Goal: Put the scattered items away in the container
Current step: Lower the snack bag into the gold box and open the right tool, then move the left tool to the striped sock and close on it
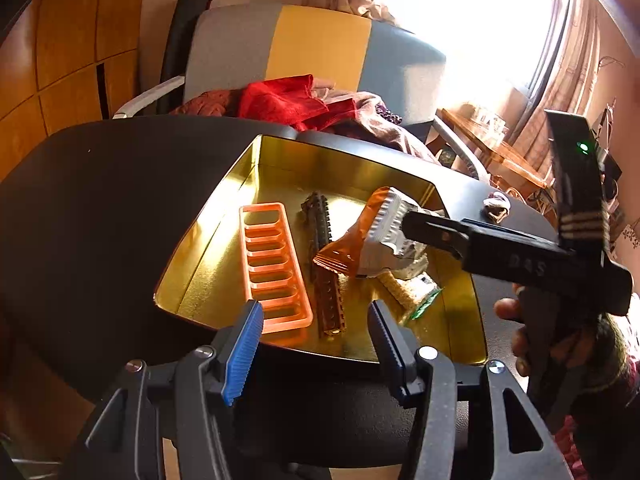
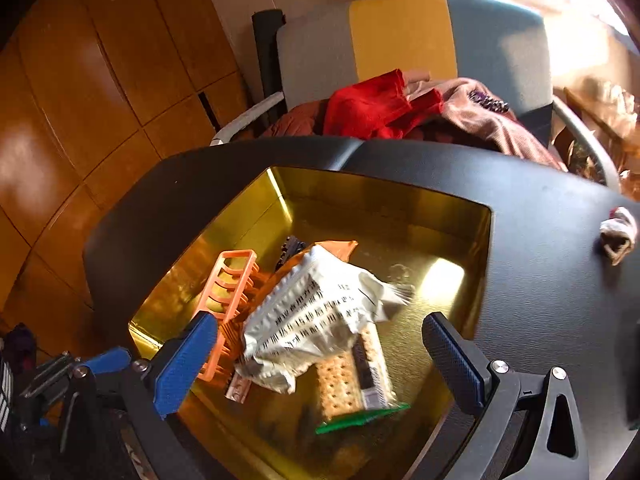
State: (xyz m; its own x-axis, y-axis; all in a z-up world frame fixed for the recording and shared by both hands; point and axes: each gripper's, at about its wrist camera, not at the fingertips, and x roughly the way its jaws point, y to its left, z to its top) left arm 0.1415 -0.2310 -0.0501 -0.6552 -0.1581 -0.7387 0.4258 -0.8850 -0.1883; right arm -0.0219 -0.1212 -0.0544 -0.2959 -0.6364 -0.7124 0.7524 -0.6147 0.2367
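Nearest in the left wrist view, the left tongs [image 1: 316,320] are seen spread wide w/ nothing between them, hovering over the near edge of the tin [image 1: 460,320]; one blue ribbed pad [image 1: 244,352] is lit on the left. In the right wrist view the right tongs [image 2: 320,352] are likewise spread apart & empty, just above the tin [image 2: 476,264]; from the left camera the right tool's black tip [image 1: 430,232] is seen right by the crumpled white wrapper [image 1: 392,224], contact can't be told; fingers of a hand [image 1: 516,328] are seen on its grip.

Inside the gold-lined tin, which sits on the black surface [image 1: 100,220]: an orange plastic rack [image 1: 274,270] lies flat at left; a dark toothed strip [image 1: 324,264] lies beside it; the white wrapper [image 2: 320,312], orange on its other face, is draped over a cracker pack [image 2: 348,384] w/ a green end.

Outside the tin, one small crumpled scrap [image 2: 618,236] is left on the surface at far right, well apart from the tin.

Beyond the surface, a chair [image 1: 320,44] w/ grey, yellow & blue panels is piled w/ red cloth [image 1: 292,100] & other fabric; wooden cabinets [image 1: 60,40] stand at left; a bright curtained window [image 1: 480,20] is seen at right.
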